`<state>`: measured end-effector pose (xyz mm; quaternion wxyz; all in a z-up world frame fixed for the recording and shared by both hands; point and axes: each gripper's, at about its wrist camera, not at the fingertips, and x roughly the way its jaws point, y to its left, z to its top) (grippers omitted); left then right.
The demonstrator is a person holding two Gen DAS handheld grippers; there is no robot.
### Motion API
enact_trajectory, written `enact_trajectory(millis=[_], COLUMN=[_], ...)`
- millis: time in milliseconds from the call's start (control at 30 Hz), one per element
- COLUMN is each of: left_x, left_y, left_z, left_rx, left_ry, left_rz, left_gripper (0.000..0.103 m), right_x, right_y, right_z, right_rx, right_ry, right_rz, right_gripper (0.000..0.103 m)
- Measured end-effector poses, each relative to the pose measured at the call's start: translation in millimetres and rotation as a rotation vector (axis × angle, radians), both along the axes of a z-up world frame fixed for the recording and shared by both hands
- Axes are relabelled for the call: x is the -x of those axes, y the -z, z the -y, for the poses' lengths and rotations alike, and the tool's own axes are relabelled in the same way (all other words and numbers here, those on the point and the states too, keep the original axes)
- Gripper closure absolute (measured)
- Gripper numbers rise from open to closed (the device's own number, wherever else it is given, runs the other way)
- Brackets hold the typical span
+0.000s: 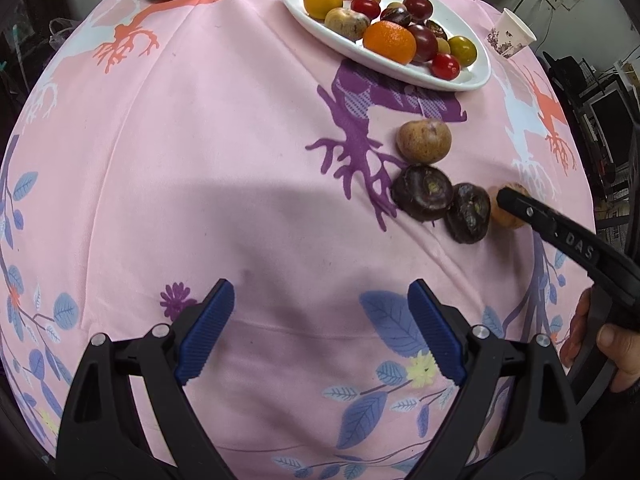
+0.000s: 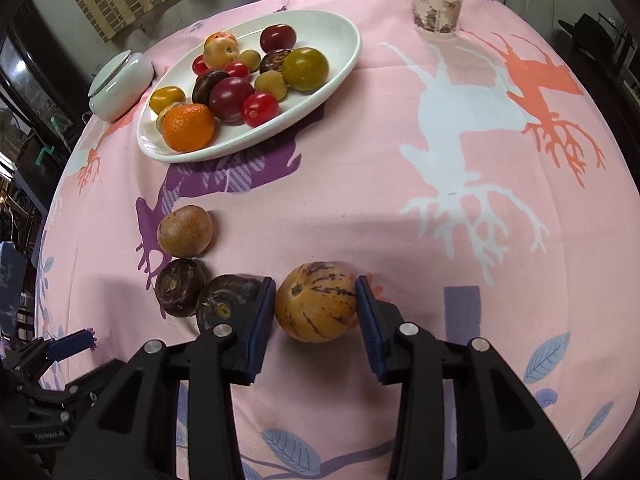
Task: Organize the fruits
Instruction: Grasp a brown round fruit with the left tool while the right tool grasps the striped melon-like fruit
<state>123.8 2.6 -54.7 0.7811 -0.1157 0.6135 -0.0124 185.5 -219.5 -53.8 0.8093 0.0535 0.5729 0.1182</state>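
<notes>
Four fruits lie in a curved row on the desk (image 2: 400, 240) below the white plate (image 2: 344, 68), which holds about a dozen mixed fruits, so we judge the sorting barely begun. The striped yellow fruit (image 2: 316, 307) at the row's end sits between the pads of our right tongs (image 2: 316, 312), which pinch it on both sides, the left pad also touching the neighbouring dark fruit (image 2: 224, 300). Our left tongs (image 1: 320, 332) hang wide and empty over bare cloth, well apart from the row.

Purple-streaked orange fruit (image 2: 315, 307) — pink cloth (image 2: 360, 208)
</notes>
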Motion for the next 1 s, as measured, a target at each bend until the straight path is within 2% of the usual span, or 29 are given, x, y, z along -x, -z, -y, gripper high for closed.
enact_trajectory(millis=[300,767,867,1000], left_x=[-42.4,-98.5,-107.4,-110.4], left_y=[-16.3,-4.8,0.7,4.0], left_z=[18.7,57.6,61.2,65.6], left_rx=[-0.003,-0.033,-0.034,-0.008], left_ry=[0.012,0.064,0.067,0.074], left_rz=[0.062,0.08,0.054,0.045], left_gripper=[0.013,0.013,0.016,0.034], right_x=[22.9,25.9,24.1,22.5], right_y=[-4.9,-0.2,1.2,2.2], right_z=[34.5,47.7,46.0,42.8], right_rx=[-0.059,-0.096,-0.113,-0.109], right_ry=[0.037,0.041,0.037,0.031], right_rz=[-0.023,-0.037,-0.047,-0.05], right_gripper=[0.062,0.062,0.062,0.062])
